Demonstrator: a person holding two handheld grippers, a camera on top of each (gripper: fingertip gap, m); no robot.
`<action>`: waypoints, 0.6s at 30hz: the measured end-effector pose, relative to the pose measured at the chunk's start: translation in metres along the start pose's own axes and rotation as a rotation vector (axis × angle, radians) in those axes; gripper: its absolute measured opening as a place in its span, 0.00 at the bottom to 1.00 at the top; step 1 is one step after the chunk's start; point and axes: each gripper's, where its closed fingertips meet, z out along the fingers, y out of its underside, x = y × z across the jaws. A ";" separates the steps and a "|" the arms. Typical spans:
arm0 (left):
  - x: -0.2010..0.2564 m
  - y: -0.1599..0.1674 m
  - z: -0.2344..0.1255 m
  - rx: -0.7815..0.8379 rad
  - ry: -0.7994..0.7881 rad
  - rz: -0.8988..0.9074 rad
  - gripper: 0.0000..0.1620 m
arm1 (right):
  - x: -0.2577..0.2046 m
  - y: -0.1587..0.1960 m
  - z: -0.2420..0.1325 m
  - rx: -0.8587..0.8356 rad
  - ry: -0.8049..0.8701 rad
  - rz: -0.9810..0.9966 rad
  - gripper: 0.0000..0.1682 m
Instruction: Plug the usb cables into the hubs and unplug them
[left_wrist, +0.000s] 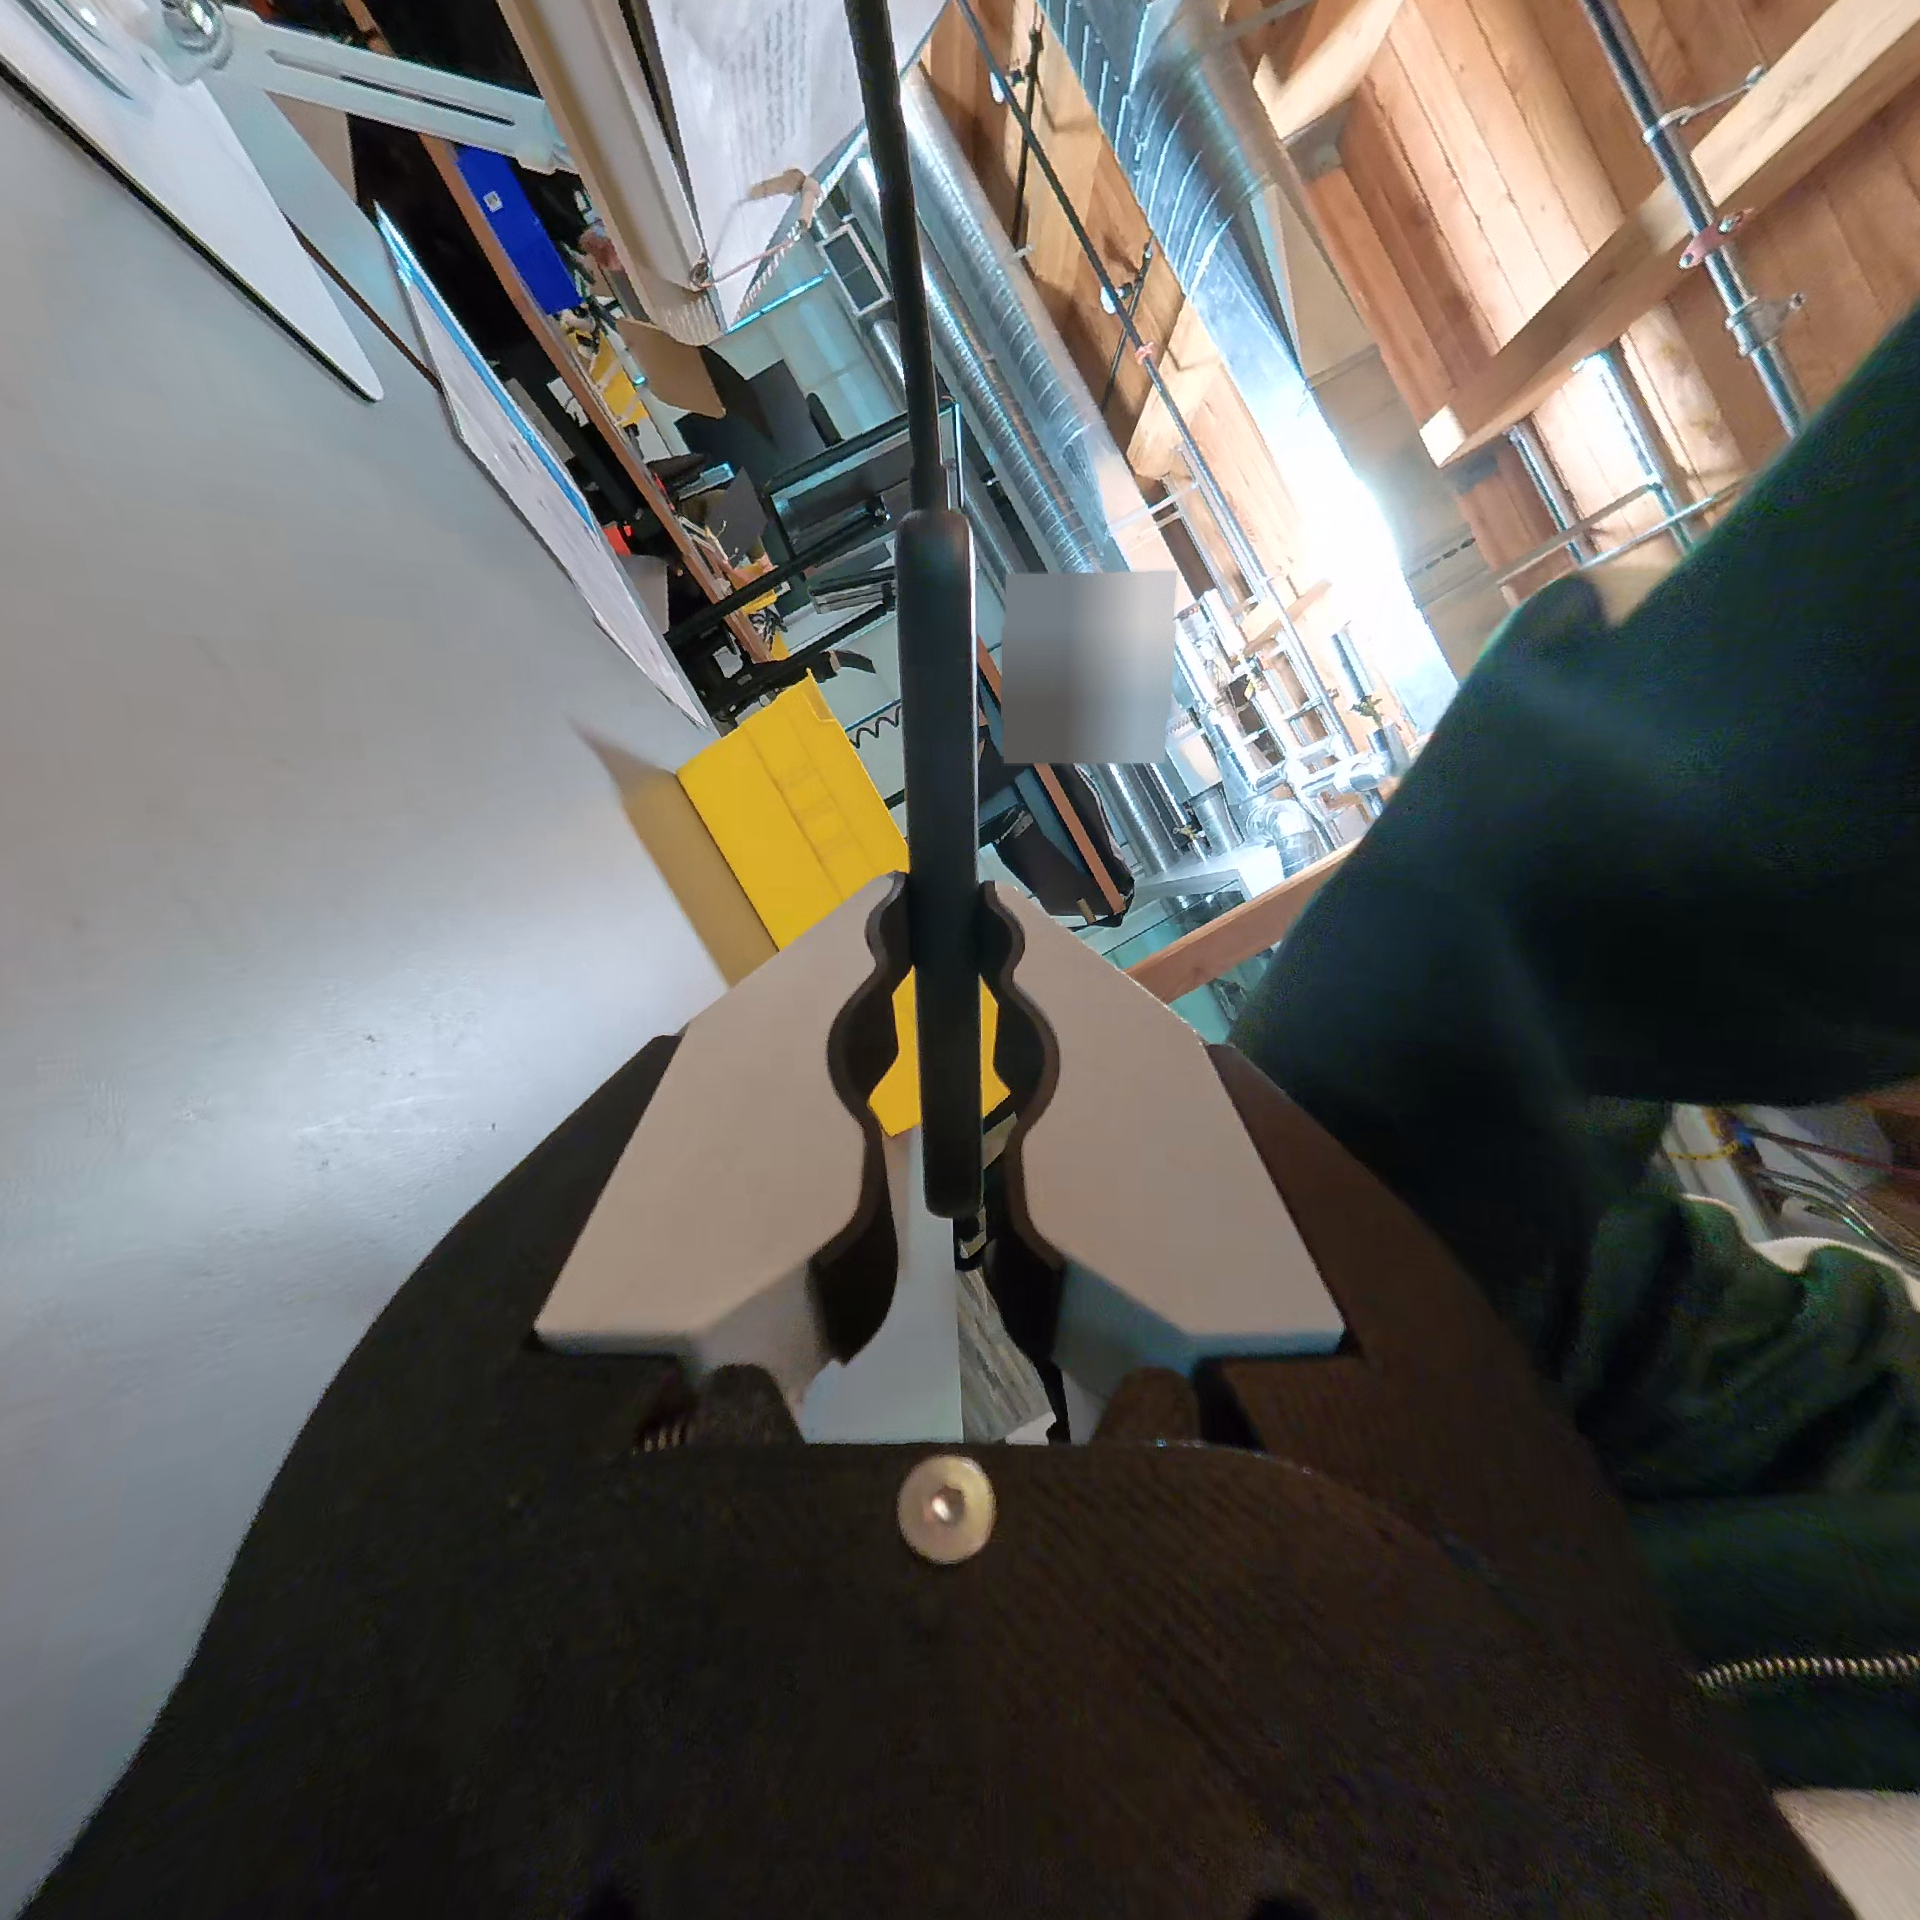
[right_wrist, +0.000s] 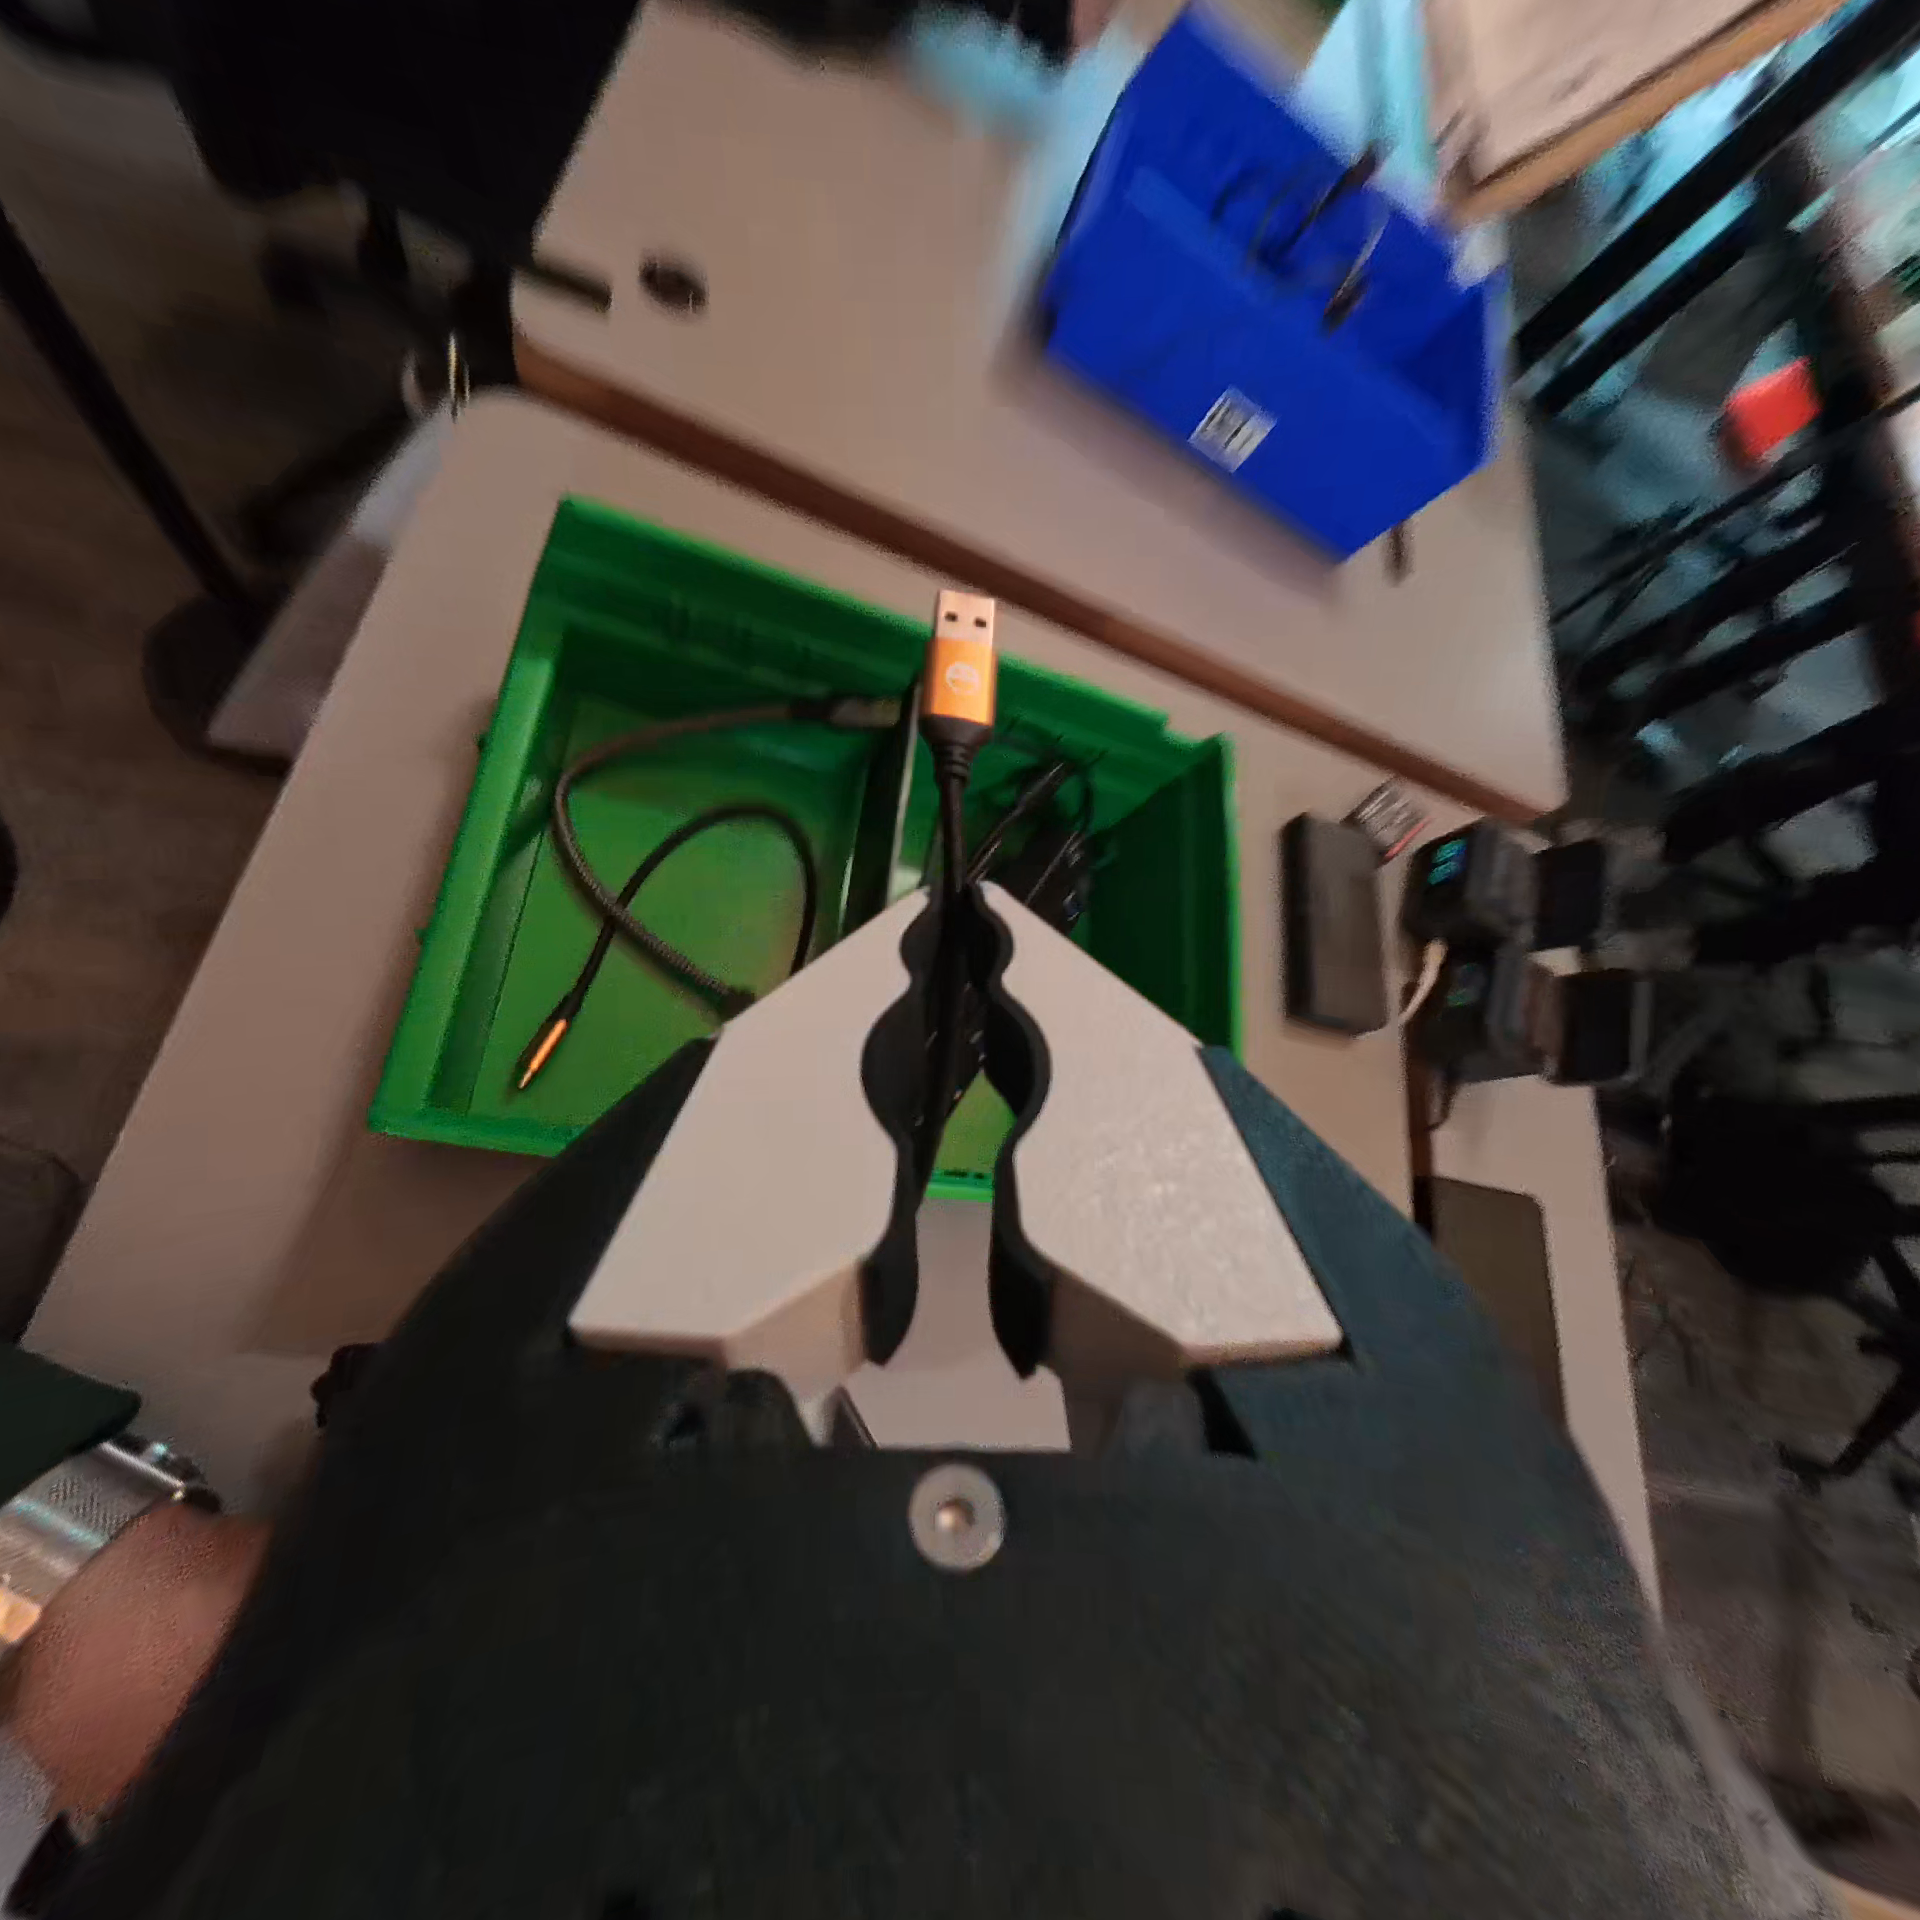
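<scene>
My left gripper (left_wrist: 943, 914) is shut on a slim black USB hub (left_wrist: 938, 790), seen edge-on; the hub's black cable (left_wrist: 896, 239) runs up out of the frame. The view is tilted, with the white table (left_wrist: 260, 831) at the left. My right gripper (right_wrist: 954, 904) is shut on a black braided USB cable (right_wrist: 951, 821) just behind its orange plug (right_wrist: 960, 675), whose metal tip points away, above a green bin (right_wrist: 499, 935). Another braided cable with an orange end (right_wrist: 665, 894) lies coiled in the bin's left compartment.
A yellow bin (left_wrist: 790, 821) stands beyond the left gripper. A dark green sleeve (left_wrist: 1662, 831) fills the right of the left wrist view. A blue bin (right_wrist: 1278, 312) stands on the far table, blurred. A black box (right_wrist: 1335, 925) and chargers (right_wrist: 1496, 904) lie right of the green bin.
</scene>
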 end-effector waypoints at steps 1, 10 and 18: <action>0.000 0.000 0.000 0.002 0.000 -0.001 0.06 | 0.005 -0.004 -0.020 0.070 0.021 0.008 0.01; -0.001 0.006 0.000 -0.035 0.003 -0.022 0.06 | 0.014 0.046 -0.223 0.403 0.261 0.020 0.02; 0.016 0.007 -0.001 -0.047 0.125 -0.073 0.05 | -0.058 0.157 -0.333 0.183 0.359 -0.024 0.01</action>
